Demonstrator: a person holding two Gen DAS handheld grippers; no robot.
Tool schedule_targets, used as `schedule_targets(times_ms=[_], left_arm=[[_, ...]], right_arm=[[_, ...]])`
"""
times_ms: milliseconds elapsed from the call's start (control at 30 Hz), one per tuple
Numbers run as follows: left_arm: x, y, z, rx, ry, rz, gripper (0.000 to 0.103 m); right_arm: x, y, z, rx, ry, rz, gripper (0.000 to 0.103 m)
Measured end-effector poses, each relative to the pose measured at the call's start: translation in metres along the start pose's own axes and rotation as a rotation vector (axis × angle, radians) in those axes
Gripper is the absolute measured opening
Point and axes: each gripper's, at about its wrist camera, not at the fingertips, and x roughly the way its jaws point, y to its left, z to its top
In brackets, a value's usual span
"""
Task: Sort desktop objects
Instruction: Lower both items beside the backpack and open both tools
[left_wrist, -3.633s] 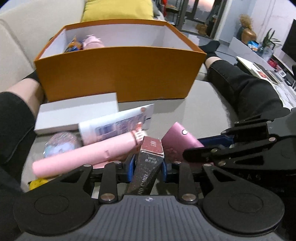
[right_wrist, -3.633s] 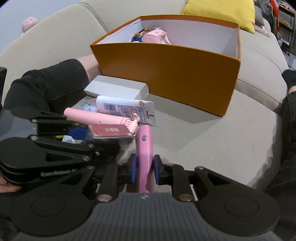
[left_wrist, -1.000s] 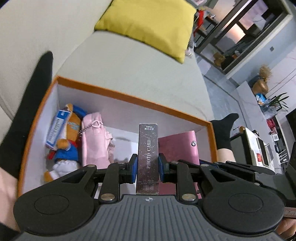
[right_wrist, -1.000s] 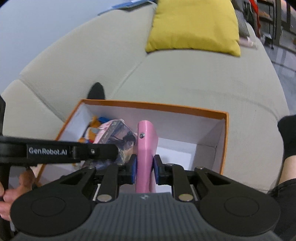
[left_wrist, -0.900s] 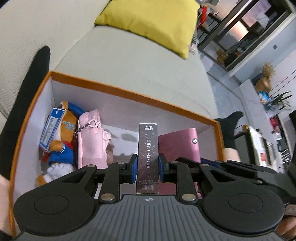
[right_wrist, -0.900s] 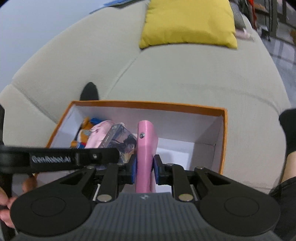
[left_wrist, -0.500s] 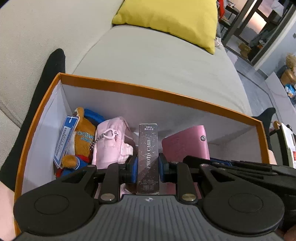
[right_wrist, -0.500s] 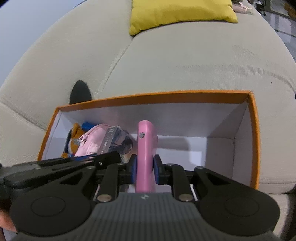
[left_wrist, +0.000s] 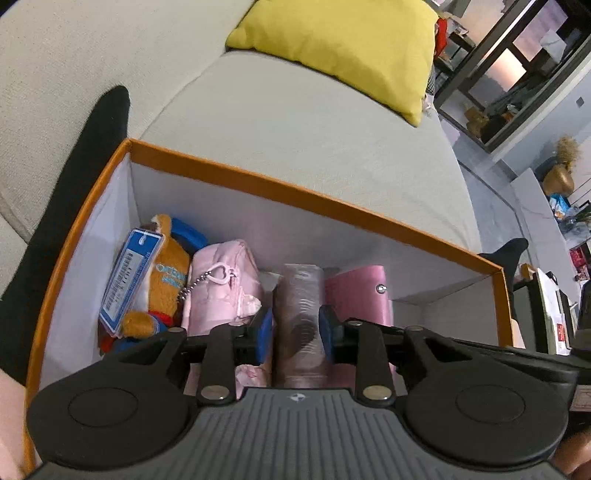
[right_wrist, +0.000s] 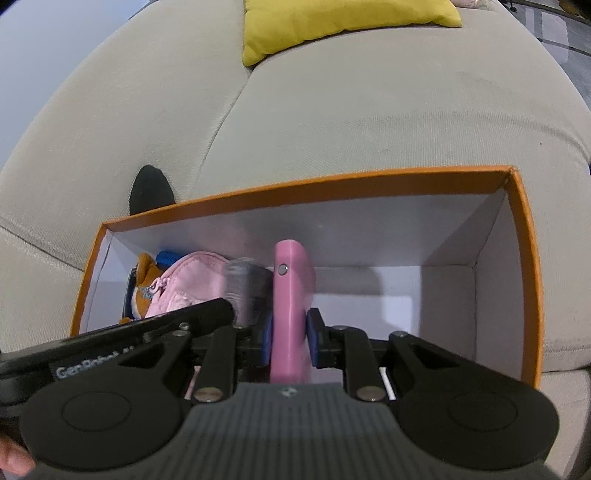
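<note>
The photo card box, a slim dark carton with a brownish-pink sheen, shows only as a motion-blurred streak between the blue pads of the left gripper; its lettering cannot be read here. The left jaws have just been opening, narrow gaps show on both sides of the carton, and it stands upright inside the orange box, between the pink pouch and the pink wallet. That wallet, a smooth pink case with a metal snap stud, is seen edge-on in the right wrist view, where the right gripper has its blue pads clamped on its two faces, holding it upright within the box, toward the middle of the white interior. The pouch is pale pink fabric with a ball chain and a heart-shaped pull. At the box's left end lies a plush toy in orange-brown and blue, bearing a blue hang tag with a barcode; the print on its chest begins "OCEAN". The left gripper's arm, seen from the right wrist, reads "GenRobot" in white. The box rests on a beige sofa with a yellow cushion behind it.
</note>
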Motion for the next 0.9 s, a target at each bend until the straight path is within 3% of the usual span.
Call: schedule_targets(times_ms=[133,200,333,500,533,600,767,900], left_arm=[[-0.015,0.001,-0.001,0.000,-0.010,-0.024,0.038],[-0.031,0.003,-0.004,0.010,-0.051,-0.029,0.050],[-0.062,0.013,-0.015,0.062,-0.112,0.030,0.050],[-0.064,0.021,-0.032,0.107,-0.062,0.076,0.050],[-0.062,0.020,-0.033,0.120,-0.055,0.079,0.049],[-0.056,0.017,-0.040,0.154,-0.049,0.083,0.038],[-0.050,0.005,-0.046,0.222,-0.093,0.065,0.032],[-0.046,0.000,-0.046,0.260,-0.090,0.037,0.028]], right_arm=[[0.002,0.003,0.000,0.007,0.015,0.004,0.021],[0.004,0.005,0.001,0.003,0.013,0.000,0.021],[0.008,0.014,0.001,0.006,0.013,-0.002,0.021],[0.013,0.026,0.001,-0.008,0.004,-0.019,0.021],[0.013,0.028,0.001,-0.013,0.003,-0.023,0.021],[0.013,0.028,0.001,-0.018,0.005,-0.025,0.022],[0.013,0.026,0.002,-0.024,0.016,0.051,0.035],[0.015,0.028,0.003,-0.039,0.001,0.040,0.036]])
